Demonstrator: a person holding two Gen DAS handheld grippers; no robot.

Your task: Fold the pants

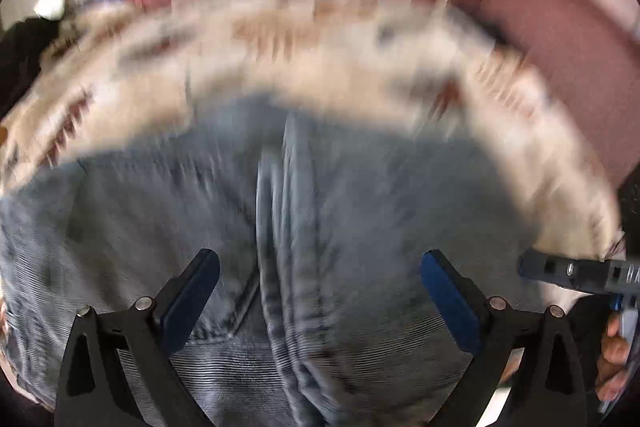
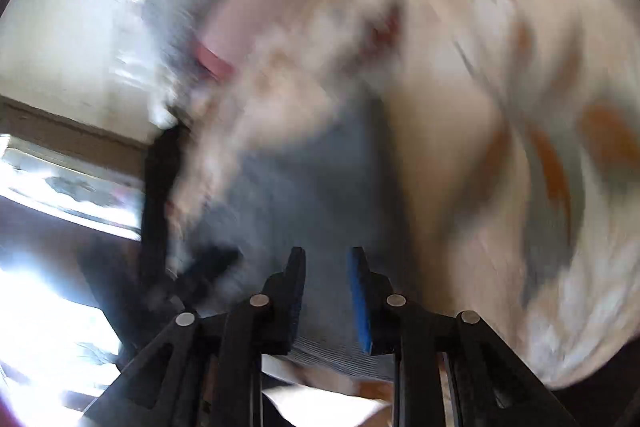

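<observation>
The left tool [image 1: 320, 291] hangs wide open over the blue denim pants [image 1: 304, 235], its pads clear of the cloth and either side of the raised centre seam. The pants lie spread on a cream patterned blanket [image 1: 280, 67]. At the right, the right tool [image 2: 326, 287] has its jaws nearly closed, denim lying between them; blur hides whether the pads pinch it.

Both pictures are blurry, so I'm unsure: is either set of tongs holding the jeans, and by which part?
The left tongs stand open over the jeans, holding nothing. The right tongs are nearly shut with denim between them; which part cannot be told.
</observation>
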